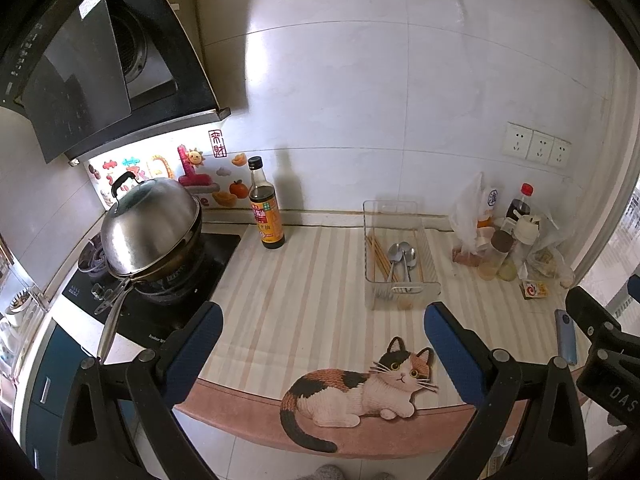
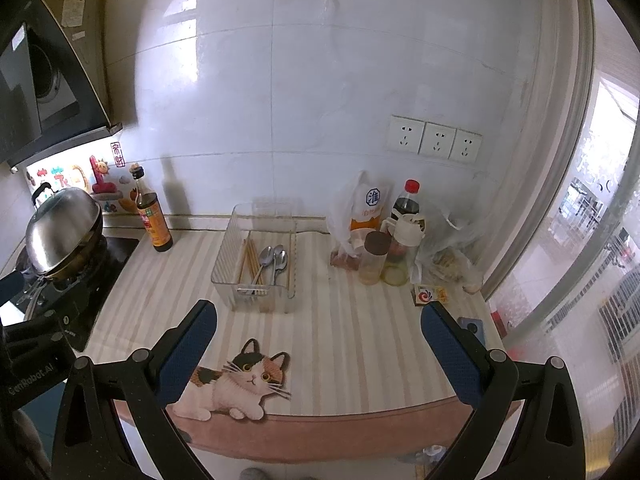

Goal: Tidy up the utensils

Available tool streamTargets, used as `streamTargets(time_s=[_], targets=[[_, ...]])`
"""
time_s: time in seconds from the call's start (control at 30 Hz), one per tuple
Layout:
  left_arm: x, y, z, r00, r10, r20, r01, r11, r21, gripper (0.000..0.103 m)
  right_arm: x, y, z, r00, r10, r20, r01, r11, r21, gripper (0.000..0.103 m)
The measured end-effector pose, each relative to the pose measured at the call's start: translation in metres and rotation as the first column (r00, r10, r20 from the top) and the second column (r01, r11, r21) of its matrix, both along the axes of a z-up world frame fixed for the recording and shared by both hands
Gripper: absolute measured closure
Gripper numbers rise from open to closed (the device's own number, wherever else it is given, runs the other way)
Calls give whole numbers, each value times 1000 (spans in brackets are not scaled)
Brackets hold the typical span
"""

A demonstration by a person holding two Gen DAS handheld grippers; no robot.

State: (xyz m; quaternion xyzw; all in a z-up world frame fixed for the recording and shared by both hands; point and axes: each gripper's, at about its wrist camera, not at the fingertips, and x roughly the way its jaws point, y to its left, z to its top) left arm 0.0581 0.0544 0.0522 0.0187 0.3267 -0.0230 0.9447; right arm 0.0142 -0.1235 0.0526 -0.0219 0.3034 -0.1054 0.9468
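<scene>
White wall tiles [image 1: 340, 92] back a kitchen desk [image 1: 304, 280] covered by a striped mat with a calico cat print [image 1: 360, 392] at its rounded front edge. At far left a range hood [image 1: 92, 60] hangs over a black cooktop [image 1: 160, 280], where a wok under a domed steel lid [image 1: 150, 228] takes up most of the burner; its long handle [image 1: 114, 312] juts out past the cooktop's front toward the left gripper [image 1: 320, 354]. A dark soy sauce bottle [image 1: 266, 208] stands upright at the back, just beside the cooktop's right edge.

Between that bottle and the clear plastic bin [image 1: 400, 256] the mat lies bare, and a bare band also runs in front of the bin down to the cat print. The bin sits mid-desk, its long side running toward the wall. Inside it, wooden chopsticks [image 2: 250, 260] lie along the left side and metal spoons [image 2: 274, 260] lie beside them, bowls toward the wall.

To the right of the bin, across a narrow gap, bottles, jars and plastic bags [image 2: 396, 240] crowd the corner beneath three wall sockets [image 2: 434, 140]. A small printed packet [image 2: 430, 294] and a blue phone [image 2: 472, 328] lie near the desk's right edge, beside a window.

Both grippers hover over the front edge, the right gripper [image 2: 318, 354] likewise; each has jaws spread wide and empty.
</scene>
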Motion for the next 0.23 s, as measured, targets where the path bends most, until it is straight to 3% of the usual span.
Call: streamTargets(time_s=[0.23], targets=[[3, -2, 1, 1000, -9, 2, 9, 1000, -1, 0, 0, -1, 2, 1000, -2, 1, 2, 1000, 0, 0]])
